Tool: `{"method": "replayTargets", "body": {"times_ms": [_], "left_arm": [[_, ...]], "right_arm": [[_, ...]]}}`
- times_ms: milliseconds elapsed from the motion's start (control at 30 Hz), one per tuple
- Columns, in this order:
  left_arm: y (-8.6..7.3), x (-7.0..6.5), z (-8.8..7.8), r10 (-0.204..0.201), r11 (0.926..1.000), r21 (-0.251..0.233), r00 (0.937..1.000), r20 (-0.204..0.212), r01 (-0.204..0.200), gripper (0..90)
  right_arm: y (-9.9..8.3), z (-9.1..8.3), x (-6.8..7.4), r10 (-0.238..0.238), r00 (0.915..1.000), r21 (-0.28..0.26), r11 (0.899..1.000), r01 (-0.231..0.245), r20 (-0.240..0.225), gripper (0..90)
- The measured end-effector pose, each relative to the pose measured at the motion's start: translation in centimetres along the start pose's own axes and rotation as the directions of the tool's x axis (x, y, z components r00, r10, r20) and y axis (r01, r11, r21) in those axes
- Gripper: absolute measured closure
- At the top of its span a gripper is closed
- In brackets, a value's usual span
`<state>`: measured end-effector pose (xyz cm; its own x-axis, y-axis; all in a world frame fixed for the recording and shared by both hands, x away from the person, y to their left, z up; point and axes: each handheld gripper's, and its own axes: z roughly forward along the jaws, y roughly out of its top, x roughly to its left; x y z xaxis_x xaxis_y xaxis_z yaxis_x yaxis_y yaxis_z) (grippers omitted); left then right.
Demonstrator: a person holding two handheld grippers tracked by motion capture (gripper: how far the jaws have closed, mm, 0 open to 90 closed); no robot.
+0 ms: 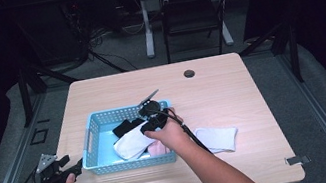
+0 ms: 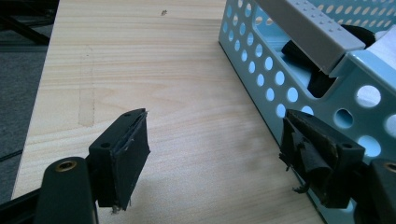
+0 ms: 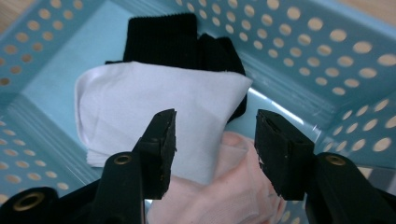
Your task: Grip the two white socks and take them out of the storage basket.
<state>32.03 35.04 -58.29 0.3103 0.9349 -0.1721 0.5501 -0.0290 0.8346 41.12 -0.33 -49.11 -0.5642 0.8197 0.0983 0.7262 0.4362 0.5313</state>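
Note:
A light blue perforated basket (image 1: 133, 164) stands on the wooden table (image 1: 231, 89), left of centre. Inside lie a folded white sock (image 1: 130, 144), a black sock (image 1: 124, 127) behind it and a pink sock (image 1: 157, 148) at the front right. My right gripper (image 1: 149, 124) reaches down into the basket. In the right gripper view its jaws (image 3: 215, 140) stand partly apart just above the white sock (image 3: 154, 102) and pink sock (image 3: 233, 186), pressing on neither; the black sock (image 3: 163, 39) lies beyond. My left gripper (image 1: 75, 168) rests open by the basket's left end (image 2: 261, 60), nothing between its jaws (image 2: 215, 140).
Another white sock (image 1: 217, 138) lies flat on the table just right of the basket. A round cable hole (image 1: 189, 73) sits near the far edge. A small grey strip (image 1: 297, 159) lies at the front right corner. Behind the table stand a chair (image 1: 193, 12) and another desk's legs.

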Motion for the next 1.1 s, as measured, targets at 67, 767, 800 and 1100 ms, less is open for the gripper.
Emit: {"method": "replayTargets", "body": {"times_ms": [67, 767, 800, 1100], "left_arm": [[0.0, 0.0, 0.0, 0.001, 1.0000, -0.001, 1.0000, 0.000, -0.001, 23.5], [0.0, 0.0, 0.0, -0.002, 1.0000, -0.001, 1.0000, 0.002, 0.002, 23.5], [0.0, 0.0, 0.0, -0.002, 1.0000, -0.001, 1.0000, 0.002, 0.002, 23.5], [0.0, 0.0, 0.1, -0.001, 1.0000, -0.007, 1.0000, -0.001, 0.001, 23.5]], "right_arm": [[0.1, 0.8, 0.0, 0.024, 0.9997, 0.030, 0.999, -0.024, 0.009, 52.7], [0.4, 3.1, -0.7, 0.116, 0.9914, 0.144, 0.984, -0.106, -0.062, 79.8], [0.3, 3.0, -0.6, 0.112, 0.9913, 0.131, 0.986, -0.102, -0.070, 81.9], [-0.5, 1.6, 0.7, 0.000, 0.9949, 0.016, 1.000, 0.002, -0.101, 87.7]]}}
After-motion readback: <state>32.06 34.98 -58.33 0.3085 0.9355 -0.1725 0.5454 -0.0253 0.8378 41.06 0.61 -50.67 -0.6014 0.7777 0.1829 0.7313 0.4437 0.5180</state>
